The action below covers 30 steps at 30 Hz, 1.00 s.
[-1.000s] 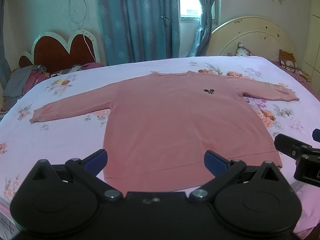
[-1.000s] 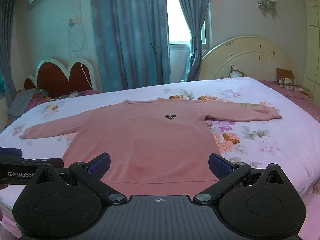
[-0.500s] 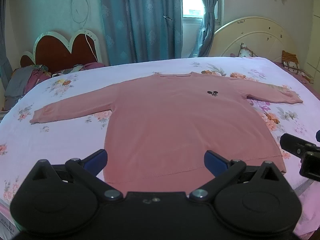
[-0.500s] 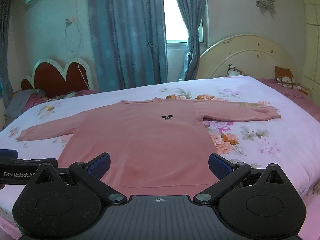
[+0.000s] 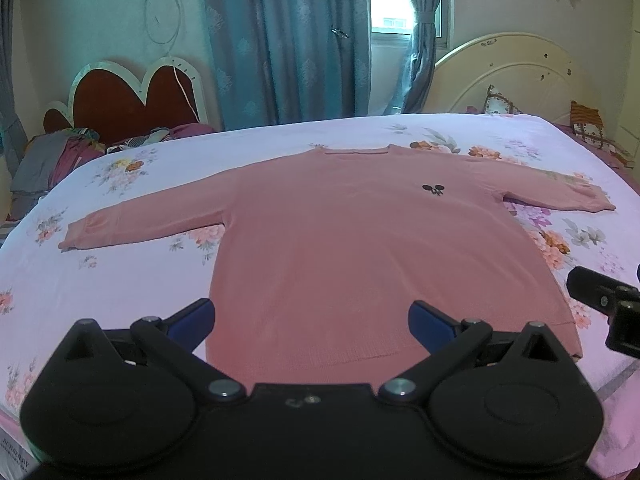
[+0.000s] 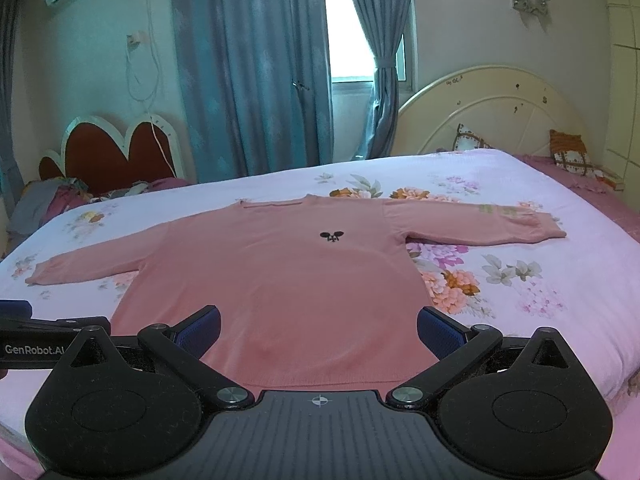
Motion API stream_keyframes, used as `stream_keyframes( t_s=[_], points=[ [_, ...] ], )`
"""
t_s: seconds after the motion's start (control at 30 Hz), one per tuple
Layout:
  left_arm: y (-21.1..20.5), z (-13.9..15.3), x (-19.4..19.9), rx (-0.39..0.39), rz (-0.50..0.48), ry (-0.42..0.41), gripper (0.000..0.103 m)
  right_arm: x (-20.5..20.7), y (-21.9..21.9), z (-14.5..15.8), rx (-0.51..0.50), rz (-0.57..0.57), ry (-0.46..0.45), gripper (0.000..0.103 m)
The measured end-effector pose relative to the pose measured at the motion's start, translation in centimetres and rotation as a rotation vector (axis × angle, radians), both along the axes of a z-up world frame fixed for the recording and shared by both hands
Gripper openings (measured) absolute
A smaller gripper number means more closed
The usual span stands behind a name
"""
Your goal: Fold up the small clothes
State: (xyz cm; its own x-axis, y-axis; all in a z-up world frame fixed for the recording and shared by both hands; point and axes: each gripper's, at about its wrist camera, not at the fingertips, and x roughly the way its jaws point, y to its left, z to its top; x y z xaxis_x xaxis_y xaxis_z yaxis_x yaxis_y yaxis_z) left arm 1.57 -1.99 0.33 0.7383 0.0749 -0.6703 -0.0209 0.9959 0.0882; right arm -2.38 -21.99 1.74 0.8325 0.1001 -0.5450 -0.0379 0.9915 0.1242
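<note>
Through the left wrist camera I had the left gripper [image 5: 311,317] held just above the near hem of the pink sweater [image 5: 360,248], its blue-padded fingers [image 5: 191,318] spread wide with nothing between them — only the fabric showing below the gap. The sweater lay flat and face up on the floral bedsheet [image 5: 100,280], both sleeves stretched out sideways and the neckline toward the curtains [image 5: 280,40]; I judged it had been laid out like that so each edge could be reached cleanly for a fold. The left sleeve [image 5: 140,222] ran toward the heart-shaped headboard [image 5: 120,96], and the small black logo [image 5: 433,189] sat on the chest to my right. The other tool poked in at the right edge, level with the hem corner. From the right wrist camera the right gripper [image 6: 319,328] was likewise wide open and empty, poised over the hem nearer the right side of the sweater [image 6: 300,280], with the right sleeve [image 6: 480,224] reaching toward the cream headboard [image 6: 492,108]. The branded body of the left tool showed at the left edge, close beside my own. I read the pairing as deliberate — one gripper near each lower corner, so the garment could be lifted evenly. Nothing had been grasped, so the folding looked not yet begun, and the soft knit would likely sag if only one side were picked up.
</note>
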Motion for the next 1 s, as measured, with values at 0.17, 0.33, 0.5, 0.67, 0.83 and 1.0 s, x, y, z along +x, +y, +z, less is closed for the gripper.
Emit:
stream_keyframes(
  t_s=[0.17,0.33,0.5,0.67,0.83,1.0],
  points=[
    [0.3,-0.4,1.1,-0.002,0.011,0.002,0.103,1.1,-0.1,-0.3,0.003,-0.004,0.003,0.103],
    [0.4,-0.5,2.2,-0.004,0.022,0.006,0.103,2.5,-0.4,-0.5,-0.003,-0.005,0.013,0.103],
    [0.6,-0.9,3.6,-0.005,0.031,0.015,0.103,4.1,-0.4,-0.9,-0.013,-0.006,0.02,0.103],
    [0.8,-1.3,5.3,0.001,0.043,0.021,0.103,6.0,-0.7,-1.3,-0.015,-0.003,0.027,0.103],
    [0.8,-1.6,7.0,0.005,0.059,0.026,0.103,8.2,-1.3,-1.7,-0.023,0.001,0.032,0.103],
    [0.6,-1.8,9.0,0.013,0.086,0.026,0.103,10.7,-2.4,-2.1,-0.012,0.003,0.035,0.103]
  ],
)
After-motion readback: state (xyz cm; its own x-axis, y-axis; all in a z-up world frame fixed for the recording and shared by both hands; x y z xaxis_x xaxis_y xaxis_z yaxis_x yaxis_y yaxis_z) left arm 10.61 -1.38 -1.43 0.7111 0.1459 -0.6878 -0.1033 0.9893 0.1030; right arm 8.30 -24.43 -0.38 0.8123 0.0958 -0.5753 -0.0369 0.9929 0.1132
